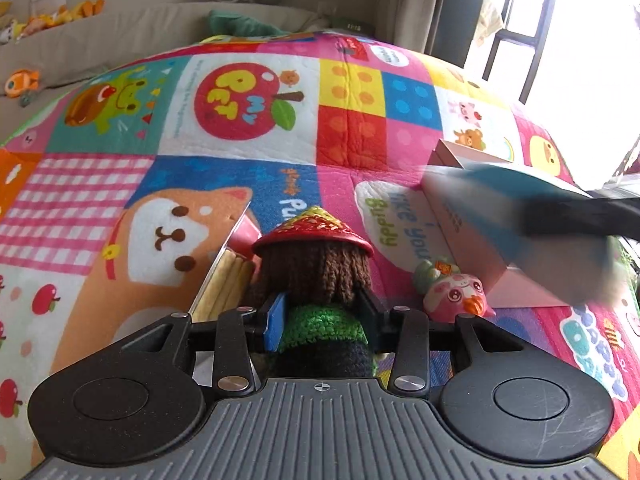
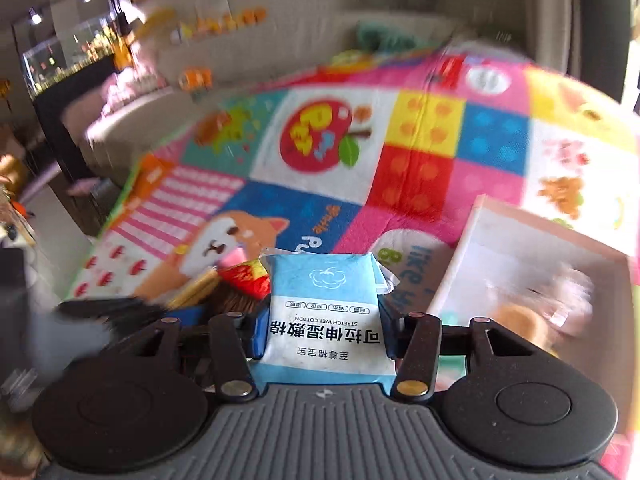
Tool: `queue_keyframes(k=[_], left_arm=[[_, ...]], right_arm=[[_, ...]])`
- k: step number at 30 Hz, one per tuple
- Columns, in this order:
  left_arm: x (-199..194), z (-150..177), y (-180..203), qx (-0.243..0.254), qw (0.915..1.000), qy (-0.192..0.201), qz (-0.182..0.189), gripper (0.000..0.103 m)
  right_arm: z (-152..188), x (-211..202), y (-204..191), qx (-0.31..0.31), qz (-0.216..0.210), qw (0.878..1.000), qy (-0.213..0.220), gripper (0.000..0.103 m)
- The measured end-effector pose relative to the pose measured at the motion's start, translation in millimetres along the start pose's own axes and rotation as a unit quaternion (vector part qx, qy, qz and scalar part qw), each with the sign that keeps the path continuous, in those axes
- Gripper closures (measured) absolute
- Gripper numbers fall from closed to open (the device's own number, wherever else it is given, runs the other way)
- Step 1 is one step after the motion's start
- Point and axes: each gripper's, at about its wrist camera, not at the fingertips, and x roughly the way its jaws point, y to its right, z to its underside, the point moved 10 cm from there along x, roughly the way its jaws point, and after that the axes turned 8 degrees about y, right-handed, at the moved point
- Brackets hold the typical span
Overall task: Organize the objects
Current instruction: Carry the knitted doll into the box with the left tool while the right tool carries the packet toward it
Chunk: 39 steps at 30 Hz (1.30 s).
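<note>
In the left wrist view my left gripper (image 1: 322, 316) is shut on a crocheted doll (image 1: 312, 264) with a red cone hat, brown hair and a green body. The doll stands upright on the colourful play mat (image 1: 352, 128). My right gripper (image 2: 324, 322) is shut on a light blue wet cotton packet (image 2: 324, 292), held above the mat. To its right lies an open pink-and-white box (image 2: 460, 264) with blurred items inside. In the left wrist view that box (image 1: 472, 240) lies right of the doll, and the right gripper with the blue packet (image 1: 492, 188) shows blurred over it.
A clear packet of pale biscuit sticks (image 1: 224, 284) leans just left of the doll. A small pink pig toy (image 1: 456, 292) lies beside the box. A beige sofa (image 1: 120, 40) with plush toys stands behind the mat, and a bright window is at the right.
</note>
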Motion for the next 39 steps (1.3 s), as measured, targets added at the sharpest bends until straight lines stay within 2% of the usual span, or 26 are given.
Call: queue_keyframes(k=[3, 5, 8, 13, 14, 16, 18, 20, 24, 27, 30, 33, 37, 39], left_arm=[[4, -1, 2, 0.001, 1.0000, 0.003, -0.006, 0.058], [7, -2, 3, 0.002, 0.9999, 0.004, -0.011, 0.057], [11, -3, 8, 0.014, 0.9997, 0.001, -0.021, 0.056], [11, -1, 9, 0.020, 0.9994, 0.000, -0.027, 0.056], [9, 1, 8, 0.019, 0.9995, 0.003, -0.025, 0.055], [7, 3, 7, 0.015, 0.9996, 0.009, -0.021, 0.055], [9, 3, 7, 0.020, 0.9996, 0.010, -0.018, 0.055], [13, 2, 6, 0.019, 0.9996, 0.001, -0.019, 0.050], [31, 9, 3, -0.006, 0.9983, -0.055, -0.016, 0.042], [39, 8, 4, 0.000, 0.9981, -0.060, -0.017, 0.040], [35, 10, 9, -0.015, 0.9981, -0.058, -0.017, 0.045], [20, 22, 31, -0.005, 0.9975, -0.066, 0.022, 0.046], [-13, 49, 71, 0.036, 0.9920, -0.091, 0.079, 0.047], [-29, 62, 84, 0.052, 0.9881, -0.102, 0.103, 0.047]], right_arm=[[24, -42, 11, 0.006, 0.015, 1.000, 0.010, 0.053], [51, -60, 23, 0.006, 0.049, 0.999, 0.007, 0.053], [94, -74, 43, 0.003, 0.109, 0.994, -0.008, 0.053], [139, -82, 64, 0.036, 0.152, 0.988, -0.016, 0.049], [142, -83, 66, 0.048, 0.151, 0.987, -0.011, 0.046], [148, -84, 67, 0.071, 0.143, 0.987, 0.003, 0.023], [152, -83, 69, 0.085, 0.138, 0.987, 0.017, 0.014], [156, -76, 70, 0.094, 0.133, 0.987, 0.015, 0.012], [167, -64, 66, 0.105, 0.123, 0.987, 0.015, 0.000], [171, -62, 58, 0.081, 0.133, 0.988, 0.017, 0.000], [173, -64, 58, 0.082, 0.128, 0.988, 0.020, 0.000], [172, -67, 61, 0.096, 0.110, 0.989, 0.023, 0.000], [173, -67, 56, 0.050, 0.084, 0.995, -0.003, 0.000], [170, -75, 59, 0.041, 0.093, 0.995, 0.009, 0.000]])
